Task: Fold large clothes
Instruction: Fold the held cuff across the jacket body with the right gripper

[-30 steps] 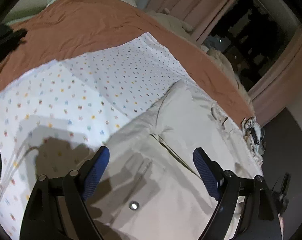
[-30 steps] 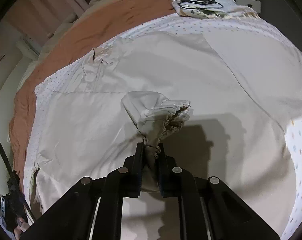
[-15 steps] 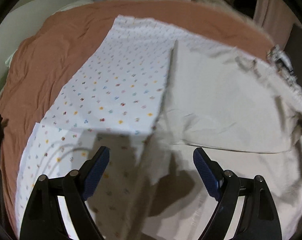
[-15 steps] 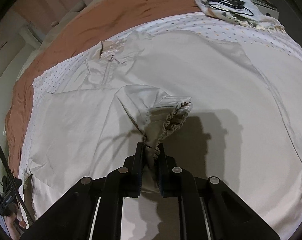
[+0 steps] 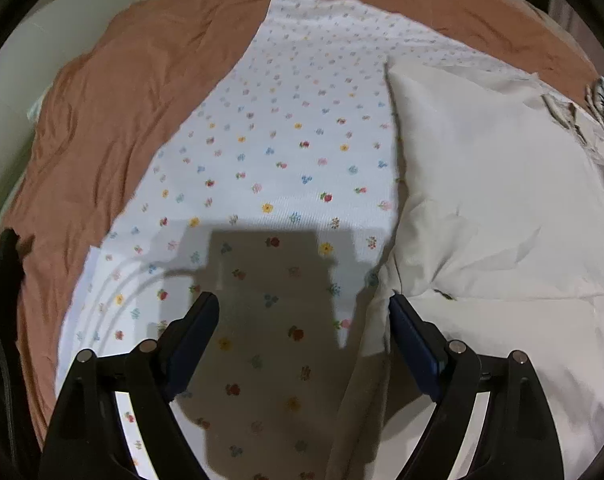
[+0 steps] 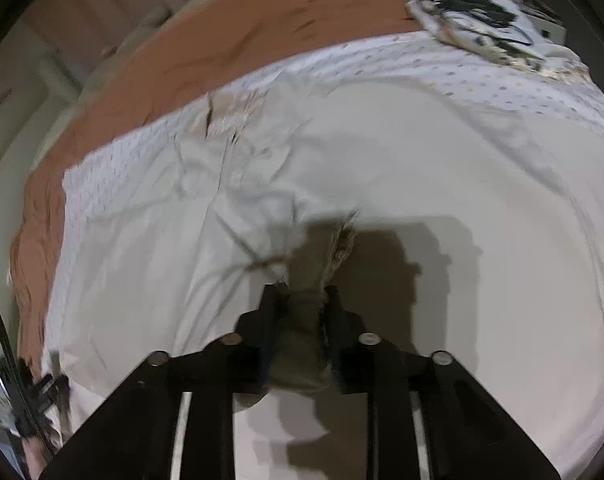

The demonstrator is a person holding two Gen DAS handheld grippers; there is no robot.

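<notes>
A large cream garment (image 5: 481, 184) lies spread on a flower-print sheet (image 5: 294, 140) on a bed. My left gripper (image 5: 302, 298) hangs open and wide over the bare sheet; its right finger sits at the garment's left edge and nothing is between its fingers. In the right wrist view the same garment (image 6: 441, 160) fills the middle, collar toward the back left. My right gripper (image 6: 302, 290) has its jaws opening, with the gathered sleeve cuff (image 6: 317, 256) bunched loosely between them, low over the garment's body. This view is blurred by motion.
A rust-brown bedspread (image 5: 122, 120) lies under the sheet and rings it on the left and far side. A cloth with black cables (image 6: 469, 4) sits at the far right corner. Something black (image 5: 2, 280) is at the left edge. Curtains (image 6: 114, 20) hang behind.
The left gripper swung left off the garment's front to the printed sheet beside it. The right gripper carried the sleeve cuff inward over the garment, and its jaws have spread apart around the cuff.
</notes>
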